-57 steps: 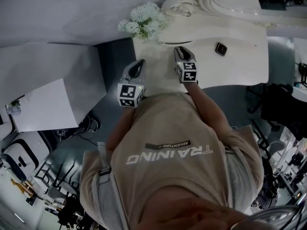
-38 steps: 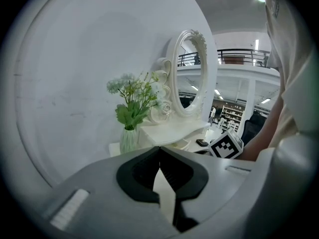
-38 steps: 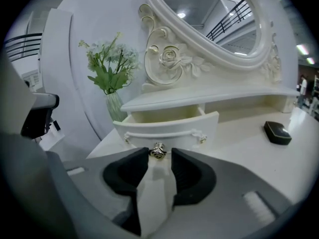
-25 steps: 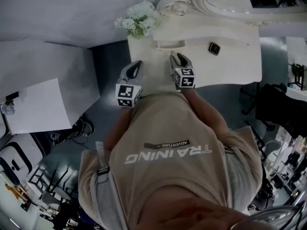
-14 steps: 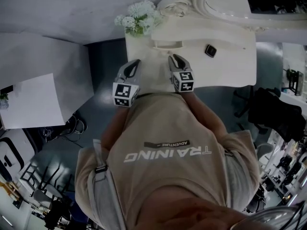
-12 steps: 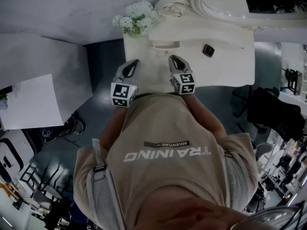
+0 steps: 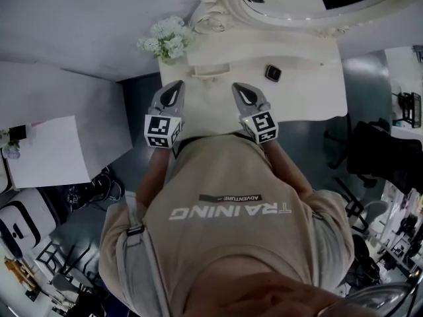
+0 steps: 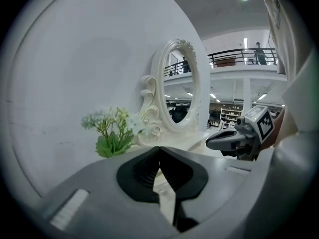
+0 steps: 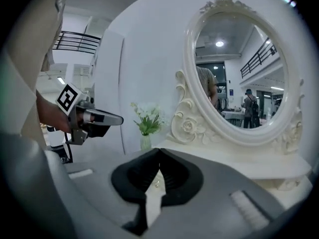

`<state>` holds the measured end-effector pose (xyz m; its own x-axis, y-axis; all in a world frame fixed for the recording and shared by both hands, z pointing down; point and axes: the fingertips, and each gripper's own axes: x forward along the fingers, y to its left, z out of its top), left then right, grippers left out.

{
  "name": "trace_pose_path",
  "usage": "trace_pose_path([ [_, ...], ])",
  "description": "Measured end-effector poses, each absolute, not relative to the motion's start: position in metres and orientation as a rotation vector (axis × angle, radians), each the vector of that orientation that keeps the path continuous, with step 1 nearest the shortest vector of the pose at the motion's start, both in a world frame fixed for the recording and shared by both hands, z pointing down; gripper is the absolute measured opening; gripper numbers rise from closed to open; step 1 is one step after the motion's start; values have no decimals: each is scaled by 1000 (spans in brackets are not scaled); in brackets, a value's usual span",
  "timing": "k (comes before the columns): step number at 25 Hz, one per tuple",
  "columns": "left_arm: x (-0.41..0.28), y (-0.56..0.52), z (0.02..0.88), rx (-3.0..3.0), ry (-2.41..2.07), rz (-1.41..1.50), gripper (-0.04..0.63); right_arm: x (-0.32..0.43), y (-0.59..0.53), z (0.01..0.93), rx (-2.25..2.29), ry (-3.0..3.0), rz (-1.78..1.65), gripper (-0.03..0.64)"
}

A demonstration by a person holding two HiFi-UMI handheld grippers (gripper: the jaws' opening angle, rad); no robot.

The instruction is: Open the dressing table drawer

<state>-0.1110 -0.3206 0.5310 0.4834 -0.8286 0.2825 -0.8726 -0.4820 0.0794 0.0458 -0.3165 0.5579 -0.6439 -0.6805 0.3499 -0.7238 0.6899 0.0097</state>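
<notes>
Overhead, the head view shows the left claw [image 7: 173, 88] and right claw [image 7: 239, 88] mid-frame over the white dressing-table worktop [image 7: 310, 91], its small drawer [image 7: 211, 69] just above them; the left gripper view, then the right gripper view, each show the tips pressed together on nothing.

both arms out front, side by side
left gripper [image 7: 175, 86] and right gripper [image 7: 238, 88]: jaws together, nothing held
</notes>
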Motion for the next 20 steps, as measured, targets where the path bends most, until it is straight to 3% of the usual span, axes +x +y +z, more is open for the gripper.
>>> trace_pose_path([
  [12,-68,-337,445,2567,-1542,147,8,112,-353,462,1206,-2750,222,3],
  [20,-53,-338,413,2595,-1553,78,8,118,-365,418,1219,-2819,106,3],
])
